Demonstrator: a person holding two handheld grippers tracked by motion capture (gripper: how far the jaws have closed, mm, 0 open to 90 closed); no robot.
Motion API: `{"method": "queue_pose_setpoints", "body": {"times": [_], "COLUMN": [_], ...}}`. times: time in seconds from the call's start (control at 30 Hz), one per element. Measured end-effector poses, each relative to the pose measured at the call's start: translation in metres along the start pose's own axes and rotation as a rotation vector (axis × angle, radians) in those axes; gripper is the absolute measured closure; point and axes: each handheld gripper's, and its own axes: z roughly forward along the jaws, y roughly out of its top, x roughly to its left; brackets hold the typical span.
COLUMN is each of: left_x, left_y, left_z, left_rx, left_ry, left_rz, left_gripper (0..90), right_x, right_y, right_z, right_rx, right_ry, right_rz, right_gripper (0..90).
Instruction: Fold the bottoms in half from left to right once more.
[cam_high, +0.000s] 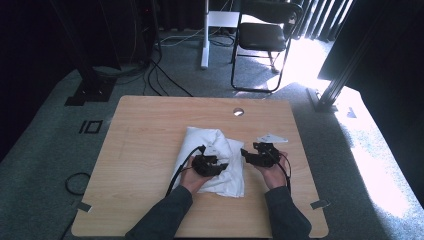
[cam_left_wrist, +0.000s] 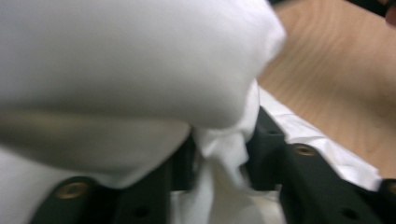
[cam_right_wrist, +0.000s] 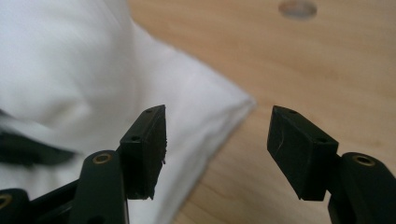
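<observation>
Seen from above: a light wooden table with rounded corners (cam_high: 150, 150), set on grey carpet. Near its middle, a crumpled white cloth, loosely folded into a soft heap (cam_high: 212, 150). On the cloth's near right part, the left black two-jaw gripper (cam_high: 220, 166), held in a hand whose dark sleeve comes in from the bottom edge. Just right of the cloth's right edge, the right black two-jaw gripper (cam_high: 246, 154), over bare wood, jaws pointing left toward the cloth.

From the left gripper view: jaws drawn close together on a bunched fold of the white cloth (cam_left_wrist: 219, 154), pinched between the two black pads; more cloth billowing above and blurring the upper left. Bare wood grain at the upper right.

From the right gripper view: right gripper (cam_right_wrist: 217, 140) with jaws wide apart, nothing between them. Left pad (cam_right_wrist: 147, 144) over the cloth's edge, right pad over bare table. A corner of the white cloth (cam_right_wrist: 196, 107) tapering to a point between the pads, lying flat on the wood. Small round hole in the tabletop (cam_right_wrist: 297, 8) at the far side.

Beyond the table, a black folding chair (cam_high: 262, 35) and loose cables on the floor.
</observation>
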Motion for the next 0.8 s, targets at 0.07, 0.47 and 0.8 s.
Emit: {"method": "queue_pose_setpoints", "body": {"times": [0.07,0.47,0.8], "left_x": [-0.003,-0.006,-0.008], "left_y": [0.000,0.002,0.007], "left_z": [-0.002,-0.036,-0.076], "left_rx": [-0.012,-0.140,-0.248], "left_ry": [-0.006,-0.062,-0.106], "left_rz": [0.009,-0.019,-0.011], "left_gripper": [56.9,42.4,43.4], "right_x": [0.003,0.041,0.044], "right_y": [0.005,0.040,0.040], "right_z": [-0.004,-0.006,0.028], "right_rx": [-0.023,-0.130,-0.018], "right_ry": [0.015,0.200,0.159], "right_rz": [-0.002,-0.067,-0.106], "right_gripper": [36.6,32.4,75.0]}}
